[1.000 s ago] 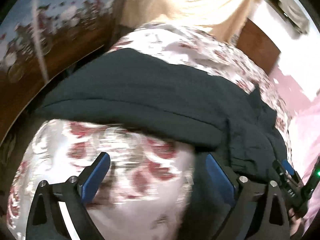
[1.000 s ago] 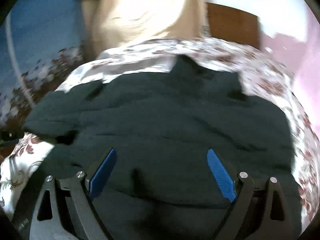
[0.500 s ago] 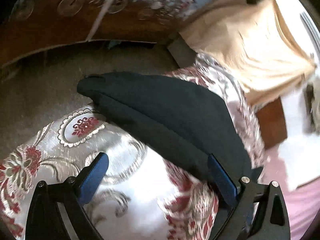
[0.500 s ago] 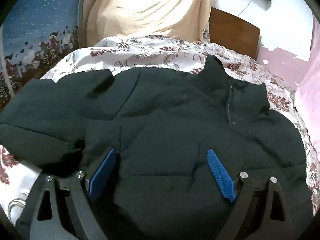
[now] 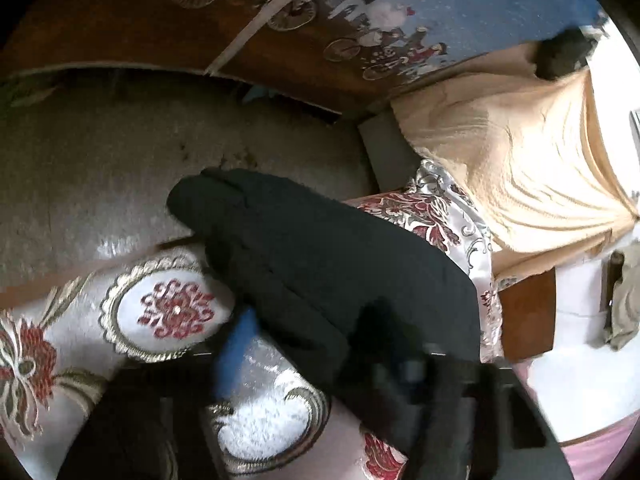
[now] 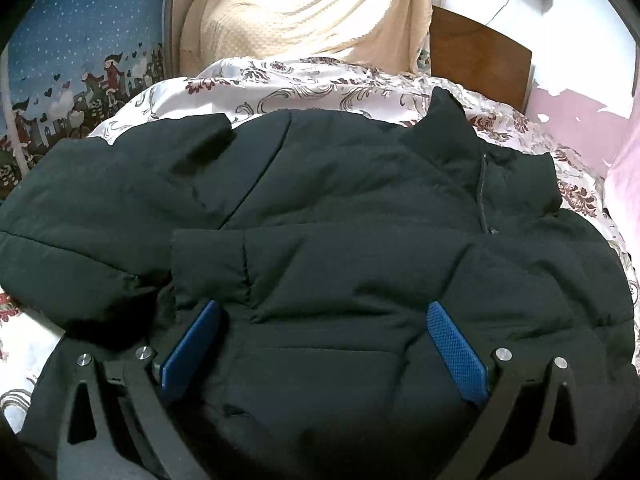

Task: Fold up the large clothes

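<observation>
Left wrist view: left gripper (image 5: pixel 320 364), blurred, w/ jaws closing around the edge of the black padded jacket's sleeve (image 5: pixel 304 256); can't tell if the pads press it yet. Sleeve lies across the white satin bedspread w/ red floral medallions (image 5: pixel 176 312), cuff end hanging past the bed edge over grey floor (image 5: pixel 120 160). Right wrist view: black padded jacket (image 6: pixel 360 208) spread flat on the bed, collar toward the beige blanket (image 6: pixel 304 4). Right gripper (image 6: pixel 324 340) jaws spread wide, still opening, 2 blue pads (image 6: pixel 456 348) on the jacket front, not pinching.

black jacket (image 6: pixel 340 240) on floral bedspread (image 6: pixel 304 80)
</observation>
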`<state>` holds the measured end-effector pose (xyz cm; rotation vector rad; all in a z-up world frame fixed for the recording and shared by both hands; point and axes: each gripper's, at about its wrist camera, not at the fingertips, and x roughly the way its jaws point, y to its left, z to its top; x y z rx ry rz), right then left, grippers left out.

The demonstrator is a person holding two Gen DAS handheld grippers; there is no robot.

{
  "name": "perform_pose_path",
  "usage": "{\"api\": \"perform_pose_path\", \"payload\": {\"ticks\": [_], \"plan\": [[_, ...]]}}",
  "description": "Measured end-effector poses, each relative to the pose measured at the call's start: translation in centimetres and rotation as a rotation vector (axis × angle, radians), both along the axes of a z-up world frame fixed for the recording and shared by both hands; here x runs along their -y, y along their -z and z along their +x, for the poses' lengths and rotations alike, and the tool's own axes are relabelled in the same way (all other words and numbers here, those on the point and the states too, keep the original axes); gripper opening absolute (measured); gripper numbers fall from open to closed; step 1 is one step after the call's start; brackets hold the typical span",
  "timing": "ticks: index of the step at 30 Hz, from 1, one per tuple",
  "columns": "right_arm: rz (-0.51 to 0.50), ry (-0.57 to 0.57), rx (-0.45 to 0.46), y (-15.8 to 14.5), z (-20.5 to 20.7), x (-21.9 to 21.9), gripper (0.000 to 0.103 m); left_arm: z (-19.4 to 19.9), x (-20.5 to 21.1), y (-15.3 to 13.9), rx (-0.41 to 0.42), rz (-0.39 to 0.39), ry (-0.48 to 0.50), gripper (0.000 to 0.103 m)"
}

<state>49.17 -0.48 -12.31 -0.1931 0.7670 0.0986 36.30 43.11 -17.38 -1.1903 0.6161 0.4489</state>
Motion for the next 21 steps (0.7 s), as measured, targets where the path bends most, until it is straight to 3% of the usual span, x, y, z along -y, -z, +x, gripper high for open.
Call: {"api": "perform_pose_path", "payload": {"ticks": [3,6,14,21], "plan": [[-0.006,0.000,0.006,0.1,-0.1,-0.1,0.102,0.0,-0.1,-0.6,0.000,0.042,-0.016,0.013],[-0.009,0.000,0.006,0.1,-0.1,-0.1,0.102,-0.2,-0.1,-1.8,0.019,0.086,-0.010,0.007],[-0.005,-0.003,-0.018,0.2,0.2,0.1,0.102,-1.6,2.9,-9.5,0.081,0.342,0.015,0.006],[0.107,0.013,0.021,-3.0,-2.6,2.8,0.102,-1.5,8.0,-17.3,0.142,0.554,0.115,0.006]]}}
